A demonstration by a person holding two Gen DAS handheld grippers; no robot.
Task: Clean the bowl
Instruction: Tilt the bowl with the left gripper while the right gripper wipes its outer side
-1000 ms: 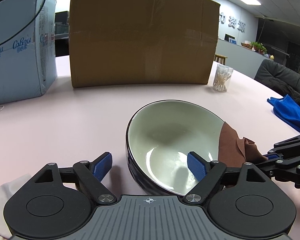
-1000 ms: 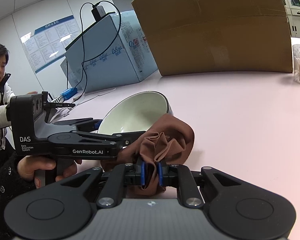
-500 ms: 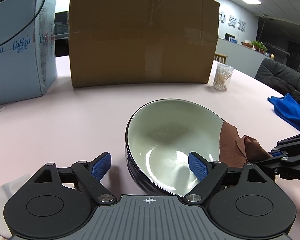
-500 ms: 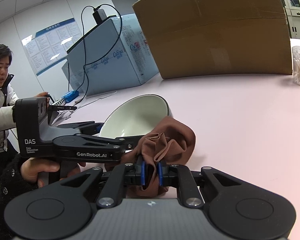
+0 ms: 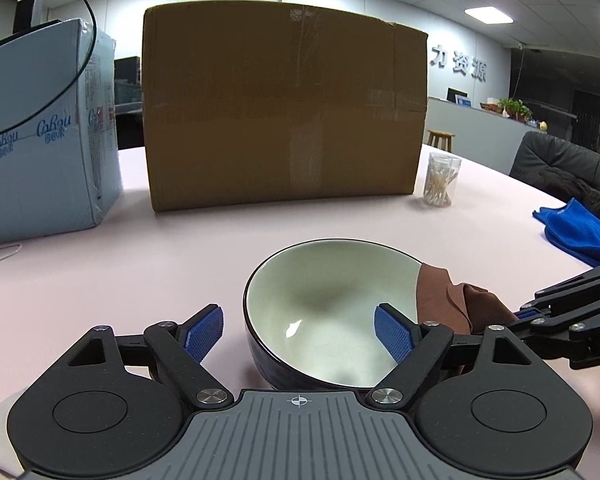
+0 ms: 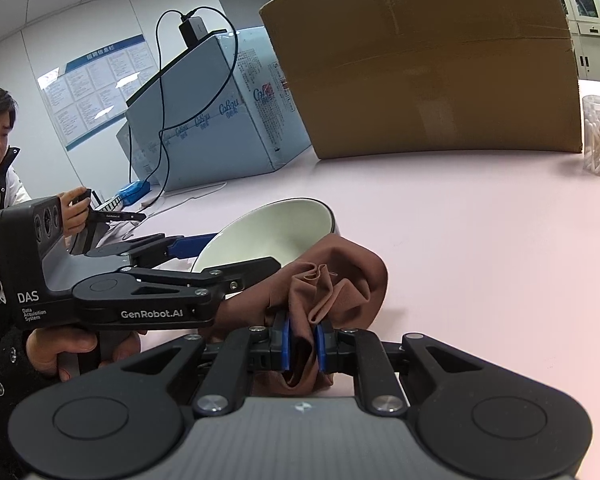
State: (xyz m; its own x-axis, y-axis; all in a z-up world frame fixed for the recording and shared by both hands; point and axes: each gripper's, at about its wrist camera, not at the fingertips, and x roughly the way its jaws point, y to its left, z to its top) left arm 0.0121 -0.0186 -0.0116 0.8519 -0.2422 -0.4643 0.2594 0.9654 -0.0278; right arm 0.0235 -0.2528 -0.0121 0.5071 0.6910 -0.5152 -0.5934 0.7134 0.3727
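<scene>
I hold my left gripper [image 5: 299,330] low over the near edge of the ceramic bowl [image 5: 332,312], its jaws closing, one blue pad inside against the pale glaze side and the other outside by the dark wall, so that the near rim sits between them; neither pad appears to press on it yet, and I judge this straddle is meant to pin the bowl so it cannot slide on the smooth pink table [image 5: 140,264] once wiping begins; the bowl stands tipped toward me, its mouth open to my view, which I take to be why the inside is easy to reach; my right gripper [image 6: 303,344] is clamped tight on a bunched fold of the brown cloth [image 6: 336,280], the rest of the fabric spilling forward and lying up against the bowl's right rim, touching it, part of it draped just over the edge; I keep the cloth gathered in a wad, I think, so it gives a soft full face for rubbing the glaze rather than a loose flap; the inside looks pale and glossy, and I cannot tell whether any dirt remains; the big cardboard box [image 5: 284,104], the jar of cotton swabs [image 5: 440,179] and the blue towel [image 5: 576,232] stand well apart behind, out of my way.
</scene>
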